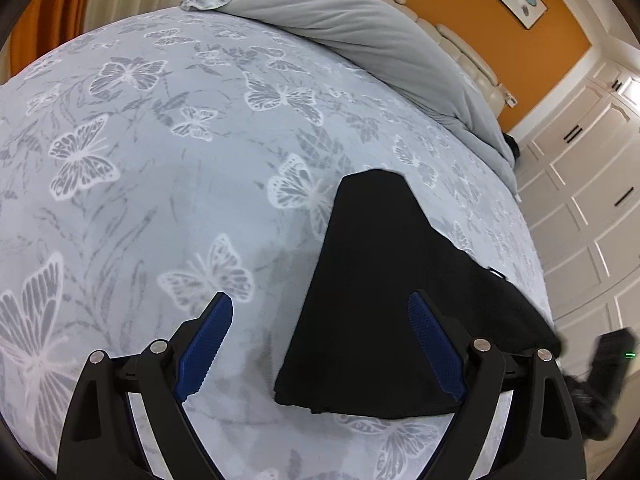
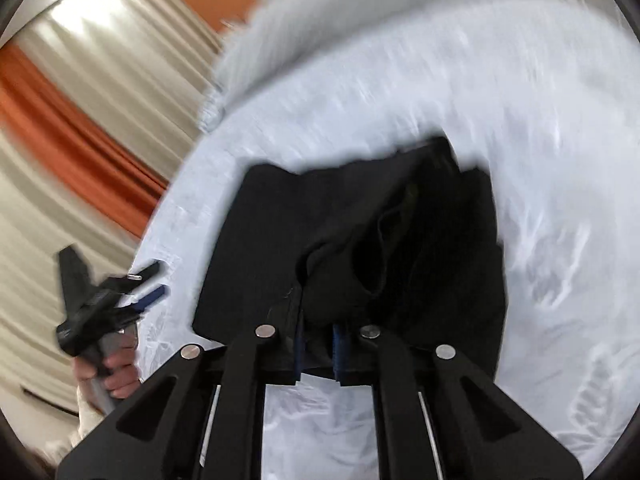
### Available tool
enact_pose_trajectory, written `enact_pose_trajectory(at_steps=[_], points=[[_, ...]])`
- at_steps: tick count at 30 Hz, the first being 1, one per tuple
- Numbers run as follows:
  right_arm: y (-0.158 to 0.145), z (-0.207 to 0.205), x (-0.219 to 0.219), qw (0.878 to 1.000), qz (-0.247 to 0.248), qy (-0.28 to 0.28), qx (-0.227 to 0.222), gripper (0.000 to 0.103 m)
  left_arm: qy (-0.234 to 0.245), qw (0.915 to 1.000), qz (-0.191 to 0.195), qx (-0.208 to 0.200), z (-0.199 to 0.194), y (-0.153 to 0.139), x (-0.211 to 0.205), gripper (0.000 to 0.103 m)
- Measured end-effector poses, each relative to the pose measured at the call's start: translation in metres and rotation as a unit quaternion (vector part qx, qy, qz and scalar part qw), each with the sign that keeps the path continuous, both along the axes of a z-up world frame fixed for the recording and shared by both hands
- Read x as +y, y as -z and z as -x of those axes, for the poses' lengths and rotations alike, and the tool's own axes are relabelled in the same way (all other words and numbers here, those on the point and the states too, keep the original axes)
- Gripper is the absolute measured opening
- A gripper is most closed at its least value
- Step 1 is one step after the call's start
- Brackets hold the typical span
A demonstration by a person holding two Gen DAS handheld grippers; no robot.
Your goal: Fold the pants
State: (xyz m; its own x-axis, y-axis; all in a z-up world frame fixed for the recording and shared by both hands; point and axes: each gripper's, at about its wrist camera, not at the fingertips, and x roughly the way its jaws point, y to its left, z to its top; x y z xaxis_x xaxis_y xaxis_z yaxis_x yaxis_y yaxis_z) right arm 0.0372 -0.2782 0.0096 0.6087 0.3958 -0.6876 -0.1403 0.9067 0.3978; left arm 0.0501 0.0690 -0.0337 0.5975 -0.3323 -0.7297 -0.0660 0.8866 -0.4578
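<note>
Black pants [image 1: 380, 300] lie partly folded on the butterfly-print bed sheet [image 1: 160, 160]. My left gripper [image 1: 320, 340] hovers open over their near left edge; one blue pad [image 1: 436, 348] is above the fabric and the other pad [image 1: 208, 344] is above the bare sheet. The right wrist view is blurred. There my right gripper [image 2: 316, 348] is shut on a bunched fold of the black pants [image 2: 360, 248], with cloth pinched between the blue pads. The left gripper [image 2: 154, 282] shows at the left of that view, held by a hand [image 2: 116, 372].
A grey duvet [image 1: 360, 40] is heaped along the head of the bed under a padded headboard [image 1: 460, 40]. White wardrobe doors [image 1: 580, 200] stand past the bed's right edge. Cream and orange curtains [image 2: 80, 120] hang beyond the left side.
</note>
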Motion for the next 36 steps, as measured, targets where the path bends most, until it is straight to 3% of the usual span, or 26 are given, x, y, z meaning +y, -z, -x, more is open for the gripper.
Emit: enact_pose_trajectory(at_steps=[1, 2, 3, 5, 8, 9, 10, 11, 12, 15, 17, 18, 19, 21, 22, 24, 27, 29, 31, 32, 33, 34, 35, 36], points=[[0.001, 0.001, -0.001, 1.0, 0.025, 0.006, 0.0, 0.01, 0.005, 1.0, 0.002, 0.001, 0.0, 0.001, -0.002, 0.087], [0.016, 0.001, -0.006, 0.997, 0.07, 0.024, 0.022, 0.011, 0.013, 0.9999, 0.002, 0.006, -0.002, 0.004, -0.006, 0.087], [0.029, -0.003, -0.009, 0.995, 0.082, 0.031, 0.045, 0.017, 0.019, 0.9997, 0.001, 0.013, -0.004, 0.008, -0.01, 0.087], [0.079, -0.015, -0.02, 0.985, 0.086, 0.037, 0.148, 0.027, 0.035, 0.9985, 0.0, 0.041, -0.011, 0.024, -0.02, 0.087], [0.054, -0.008, -0.035, 0.992, 0.042, 0.053, 0.109, 0.032, 0.035, 0.9972, 0.007, 0.066, -0.013, 0.038, -0.029, 0.087], [0.037, -0.001, -0.042, 0.995, 0.026, 0.064, 0.07, 0.048, 0.038, 0.9969, 0.016, 0.067, -0.012, 0.039, -0.03, 0.087], [0.03, 0.001, -0.045, 0.995, 0.021, 0.077, 0.052, 0.072, 0.04, 0.9966, 0.024, 0.067, -0.012, 0.04, -0.031, 0.087], [0.028, 0.001, -0.05, 0.995, 0.019, 0.093, 0.043, 0.082, 0.043, 0.9961, 0.034, 0.07, -0.011, 0.041, -0.032, 0.087], [0.032, -0.003, -0.053, 0.993, 0.01, 0.105, 0.05, 0.084, 0.041, 0.9952, 0.041, 0.079, -0.012, 0.046, -0.032, 0.087], [0.064, -0.025, -0.053, 0.987, -0.033, 0.1, 0.124, 0.084, 0.023, 0.9906, 0.061, 0.12, -0.018, 0.071, -0.029, 0.087], [0.091, -0.037, -0.045, 0.982, -0.047, 0.08, 0.162, 0.068, 0.005, 0.9928, 0.067, 0.099, -0.017, 0.073, -0.029, 0.087], [0.092, -0.038, -0.038, 0.985, -0.027, 0.081, 0.148, 0.062, 0.011, 0.9934, 0.061, 0.096, -0.017, 0.073, -0.032, 0.086], [0.086, -0.039, -0.031, 0.988, -0.007, 0.071, 0.14, 0.045, 0.026, 0.9941, 0.055, 0.091, -0.018, 0.073, -0.036, 0.073], [0.064, -0.037, -0.033, 0.99, -0.037, 0.063, 0.12, 0.019, 0.078, 0.9912, 0.063, 0.086, -0.022, 0.073, -0.046, 0.019], [0.051, -0.033, -0.039, 0.991, -0.067, 0.061, 0.102, 0.017, 0.082, 0.9894, 0.077, 0.092, -0.024, 0.071, -0.043, 0.013], [0.012, -0.016, -0.036, 0.994, -0.083, 0.04, 0.06, 0.016, 0.084, 0.9863, 0.118, 0.079, -0.02, 0.05, -0.029, 0.011], [-0.002, 0.001, -0.037, 0.996, -0.069, 0.021, 0.054, 0.016, 0.129, 0.9827, 0.124, 0.05, -0.004, 0.012, -0.018, 0.012], [0.034, 0.002, -0.04, 0.993, -0.039, 0.027, 0.112, 0.019, 0.15, 0.983, 0.087, 0.059, 0.003, 0.021, -0.023, 0.02], [0.075, -0.001, -0.043, 0.981, 0.022, 0.044, 0.186, 0.048, 0.147, 0.9818, 0.035, 0.115, 0.002, 0.055, -0.03, 0.031], [0.074, 0.005, -0.05, 0.983, 0.003, 0.055, 0.173, 0.048, 0.126, 0.9806, 0.011, 0.15, 0.001, 0.074, -0.028, 0.032], [0.063, 0.01, -0.056, 0.983, -0.001, 0.073, 0.166, 0.054, 0.102, 0.9831, 0.059, 0.14, 0.006, 0.079, -0.015, 0.032], [0.041, 0.023, -0.06, 0.986, 0.017, 0.097, 0.132, 0.061, 0.081, 0.9837, 0.083, 0.137, 0.009, 0.074, -0.004, 0.036], [0.021, 0.034, -0.059, 0.989, 0.038, 0.113, 0.089, 0.062, 0.064, 0.9856, 0.094, 0.125, 0.012, 0.06, 0.01, 0.044], [0.001, 0.047, -0.055, 0.99, 0.064, 0.119, 0.037, 0.063, 0.057, 0.9886, 0.099, 0.098, 0.016, 0.048, 0.021, 0.064]])
